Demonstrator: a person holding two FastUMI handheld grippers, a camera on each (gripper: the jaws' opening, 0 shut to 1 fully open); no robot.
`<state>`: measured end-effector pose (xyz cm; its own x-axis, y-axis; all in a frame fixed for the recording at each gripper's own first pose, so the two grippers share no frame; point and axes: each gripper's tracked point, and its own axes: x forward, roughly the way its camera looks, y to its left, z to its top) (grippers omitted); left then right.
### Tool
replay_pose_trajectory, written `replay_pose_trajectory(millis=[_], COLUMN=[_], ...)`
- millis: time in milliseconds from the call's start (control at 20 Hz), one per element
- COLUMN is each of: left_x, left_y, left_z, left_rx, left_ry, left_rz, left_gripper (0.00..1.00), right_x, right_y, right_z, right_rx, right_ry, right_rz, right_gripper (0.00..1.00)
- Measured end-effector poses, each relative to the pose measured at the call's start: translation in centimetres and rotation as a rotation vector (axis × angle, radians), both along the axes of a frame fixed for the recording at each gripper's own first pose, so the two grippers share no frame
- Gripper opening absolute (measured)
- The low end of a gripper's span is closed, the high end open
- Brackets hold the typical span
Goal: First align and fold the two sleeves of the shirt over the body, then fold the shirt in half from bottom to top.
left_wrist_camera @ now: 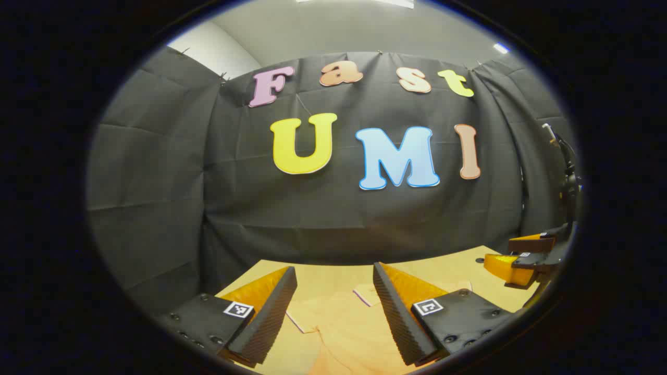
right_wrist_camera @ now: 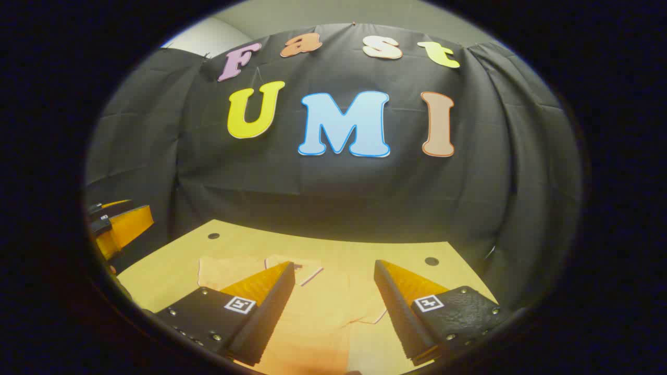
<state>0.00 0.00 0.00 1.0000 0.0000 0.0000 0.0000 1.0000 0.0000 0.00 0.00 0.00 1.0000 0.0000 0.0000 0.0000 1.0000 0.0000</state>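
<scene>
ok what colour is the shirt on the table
Pale orange or peach, close to the table's tone; the shirt shows best in the right gripper view.

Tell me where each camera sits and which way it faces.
Left gripper view: rides the left gripper, facing the booth wall over the table; the right gripper shows at right.
Right gripper view: rides the right gripper, facing likewise; the left gripper shows at left.
Shared: wall, table, the shirt, both grippers open.
</scene>
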Motion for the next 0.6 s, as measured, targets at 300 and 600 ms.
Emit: replay_pose_trajectory(millis=[300,600], left_x=[1.2,2.6], left_y=[-1.8,-3.4], left_z=[0.1,-0.5], left_rx=[-0.013,-0.031], left_ry=[0.003,0.022], left_rz=[-0.034,-0.064], left_gripper=[0.96,0.95], right_x=[0.6,1.5], right_y=[-1.6,-2.2], right_z=[-0.3,-0.6], right_rx=[0.018,0.014], right_ry=[0.009,0.014], right_rz=[-0.028,-0.045], right_gripper=[0.95,0.95])
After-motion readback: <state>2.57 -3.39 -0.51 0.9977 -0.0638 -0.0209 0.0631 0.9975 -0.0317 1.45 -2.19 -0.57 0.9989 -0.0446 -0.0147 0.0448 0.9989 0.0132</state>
